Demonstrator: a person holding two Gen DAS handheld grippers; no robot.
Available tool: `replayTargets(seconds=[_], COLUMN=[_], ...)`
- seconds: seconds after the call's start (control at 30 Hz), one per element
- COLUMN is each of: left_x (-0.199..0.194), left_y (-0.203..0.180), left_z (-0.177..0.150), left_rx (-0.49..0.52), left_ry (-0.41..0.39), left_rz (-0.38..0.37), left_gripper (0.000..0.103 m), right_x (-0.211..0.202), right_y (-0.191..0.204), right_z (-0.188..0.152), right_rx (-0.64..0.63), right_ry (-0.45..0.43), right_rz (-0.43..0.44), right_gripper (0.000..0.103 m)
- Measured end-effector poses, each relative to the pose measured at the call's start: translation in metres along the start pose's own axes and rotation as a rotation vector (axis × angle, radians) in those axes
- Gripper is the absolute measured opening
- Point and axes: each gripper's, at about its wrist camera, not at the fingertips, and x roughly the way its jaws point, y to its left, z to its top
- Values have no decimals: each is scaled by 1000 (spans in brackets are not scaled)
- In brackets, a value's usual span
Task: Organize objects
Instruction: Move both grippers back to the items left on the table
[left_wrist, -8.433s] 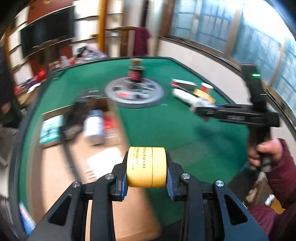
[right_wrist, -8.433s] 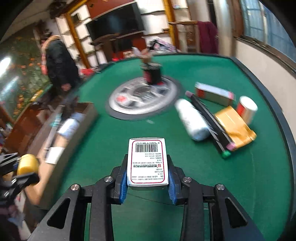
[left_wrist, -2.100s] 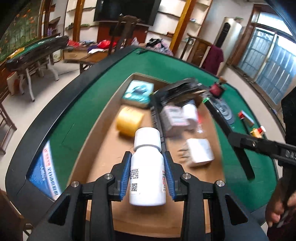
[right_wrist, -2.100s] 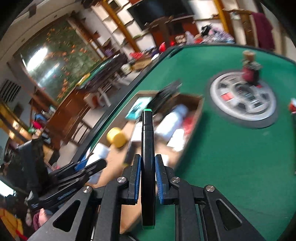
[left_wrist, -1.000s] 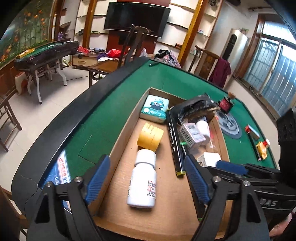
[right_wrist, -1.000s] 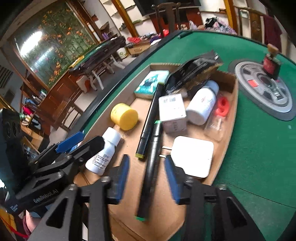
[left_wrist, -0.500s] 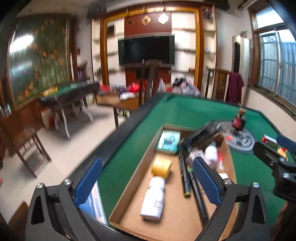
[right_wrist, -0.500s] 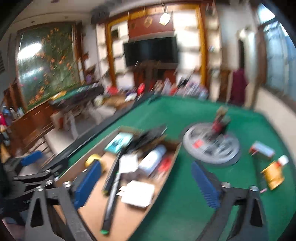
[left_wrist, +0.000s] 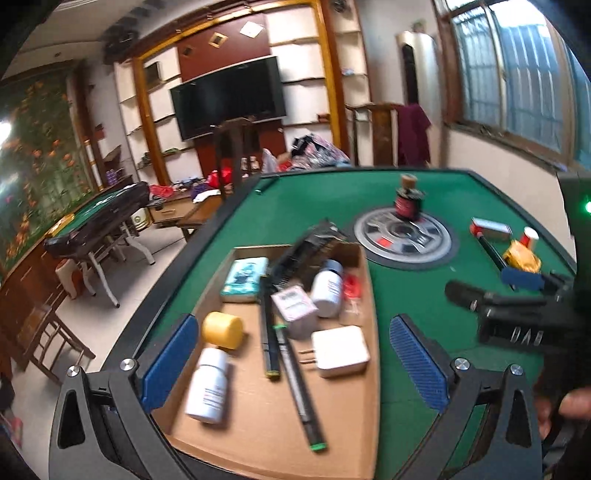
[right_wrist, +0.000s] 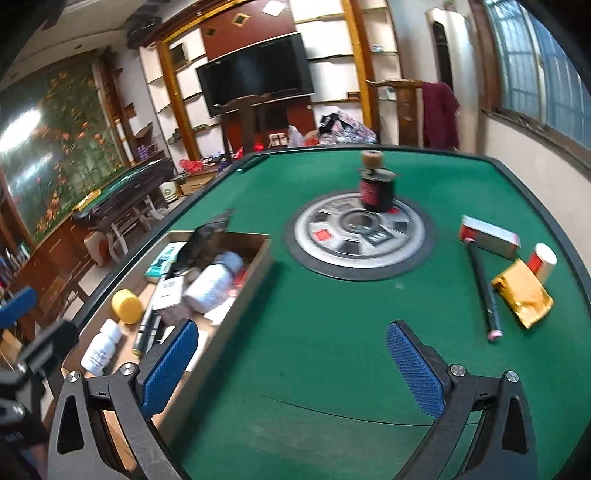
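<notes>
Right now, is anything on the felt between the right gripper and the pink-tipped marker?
Nothing visible: bare green felt lies between the open right gripper and the pink-tipped marker; the gold packet sits just beyond the marker.

Label print on white bottle (left_wrist: 208, 384) blurred, unreadable. Black pouch (left_wrist: 310, 251) smeared; contents hidden. Cardboard tray (right_wrist: 236, 317) cut by left tongs (right_wrist: 22, 354) at frame edge. Small box (left_wrist: 293, 302) text illegible. Hand (left_wrist: 569, 406) cropped.

Open cardboard box (left_wrist: 371, 354) on green felt, holding white bottles (left_wrist: 207, 384), yellow tape roll (left_wrist: 222, 329), black markers (left_wrist: 295, 376), white charger (left_wrist: 340, 350)
</notes>
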Motion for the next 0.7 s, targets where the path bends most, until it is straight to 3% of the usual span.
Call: replayTargets(seconds=[0.3, 0.5, 0.7], left_x=[10, 25, 58], left_y=[-51, -82, -116], left_z=[8, 12, 13], left_rx=[93, 141, 170], left_ry=[34, 67, 139], left_rz=[-32, -62, -126], left_gripper=[103, 103, 103], right_x=[-12, -33, -26], right_y=[-84, -117, -153], right_z=[8, 20, 37], right_rx=[134, 113, 98], right_ry=[47, -7, 54], right_rz=[-10, -102, -161], right_gripper=[103, 103, 103])
